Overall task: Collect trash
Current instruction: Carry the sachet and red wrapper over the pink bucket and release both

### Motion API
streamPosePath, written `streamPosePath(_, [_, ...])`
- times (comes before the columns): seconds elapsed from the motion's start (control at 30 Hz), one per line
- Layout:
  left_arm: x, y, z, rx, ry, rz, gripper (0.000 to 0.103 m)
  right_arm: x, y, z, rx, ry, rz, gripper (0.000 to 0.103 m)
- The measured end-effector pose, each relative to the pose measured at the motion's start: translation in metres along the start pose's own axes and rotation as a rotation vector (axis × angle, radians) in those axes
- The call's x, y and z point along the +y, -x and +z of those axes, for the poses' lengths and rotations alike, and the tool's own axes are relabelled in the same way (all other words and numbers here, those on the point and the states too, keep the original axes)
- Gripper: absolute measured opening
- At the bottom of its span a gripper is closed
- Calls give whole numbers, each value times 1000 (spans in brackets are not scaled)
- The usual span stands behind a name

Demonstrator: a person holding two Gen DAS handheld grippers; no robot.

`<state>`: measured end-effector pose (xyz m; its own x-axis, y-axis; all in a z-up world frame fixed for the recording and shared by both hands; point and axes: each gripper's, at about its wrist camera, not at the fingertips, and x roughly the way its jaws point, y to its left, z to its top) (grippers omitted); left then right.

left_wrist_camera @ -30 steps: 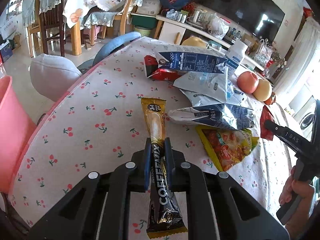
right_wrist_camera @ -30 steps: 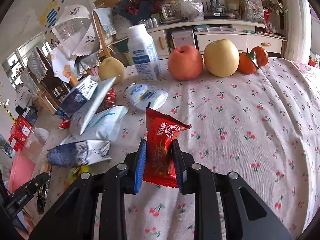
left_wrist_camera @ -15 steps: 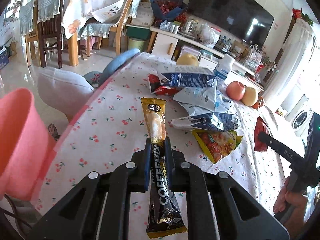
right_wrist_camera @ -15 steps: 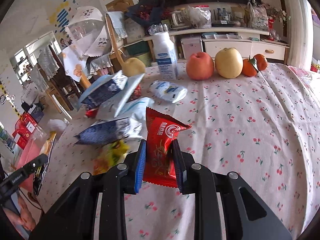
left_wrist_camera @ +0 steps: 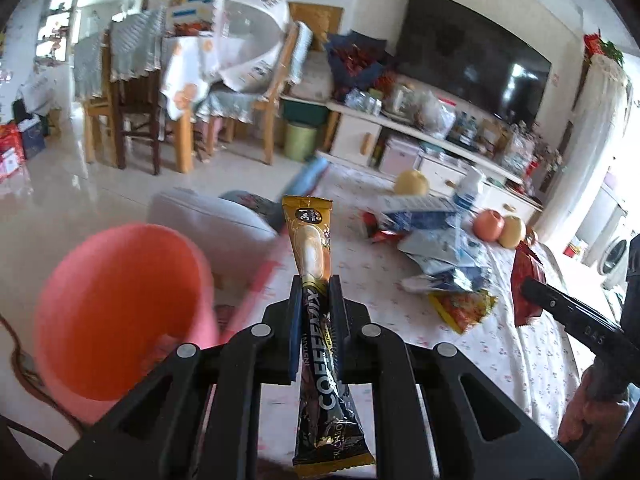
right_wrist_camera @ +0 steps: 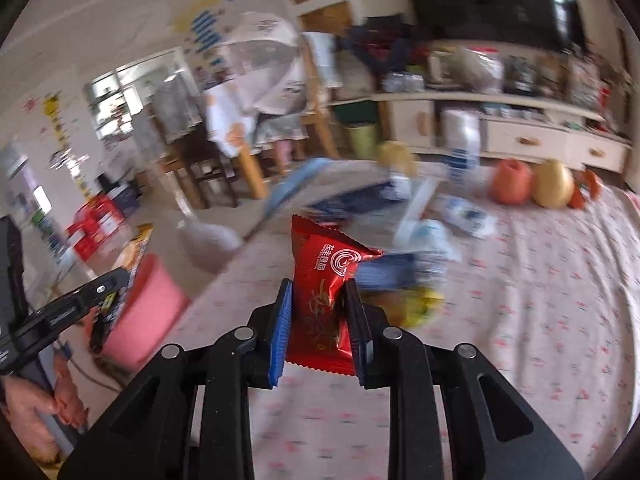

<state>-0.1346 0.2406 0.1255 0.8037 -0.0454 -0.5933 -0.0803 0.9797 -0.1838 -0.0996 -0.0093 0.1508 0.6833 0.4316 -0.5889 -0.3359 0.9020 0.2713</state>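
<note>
The left tool [left_wrist_camera: 316, 300] is clamped on a gold-and-black coffee-mix sachet [left_wrist_camera: 314, 280], which stands out well past the fingers at both ends, and the right tool [right_wrist_camera: 318, 308] is pinched on a red snack wrapper [right_wrist_camera: 324, 296]. Both pieces of trash are held up off the cherry-print surface [right_wrist_camera: 540, 280]. The pink bin [left_wrist_camera: 116, 312] sits low at the left, beside the surface's edge, its open mouth tilted toward the left tool. From here the chief risk, as I judge it, is a miss at the drop: the sachet is long and light and held near its middle, so if it is let go before its far end is over the mouth it could catch the rim and fall to the floor. The two tools are converging on the same bin, so they may crowd or knock each other. The right view is smeared, so I cannot say how near the red wrapper is to the bin. More wrappers [left_wrist_camera: 448, 256] lie heaped on the surface, close to an apple [left_wrist_camera: 488, 224] and a pear [left_wrist_camera: 512, 232] that a careless later sweep could send rolling.
</note>
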Motion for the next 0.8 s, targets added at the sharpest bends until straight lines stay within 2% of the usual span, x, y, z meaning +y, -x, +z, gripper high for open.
streamPosePath(0.27, [73,29,9,-54,87,122,14,122,-21,22,12,170,207,27])
streamPosePath(0.43, [113,30,4,-47,152,168,14,186,-41,30,24,265,284,27])
streamPosePath(0.8, [156,6,-13,12,216,188,14,249,-97,23,99,328,374,30])
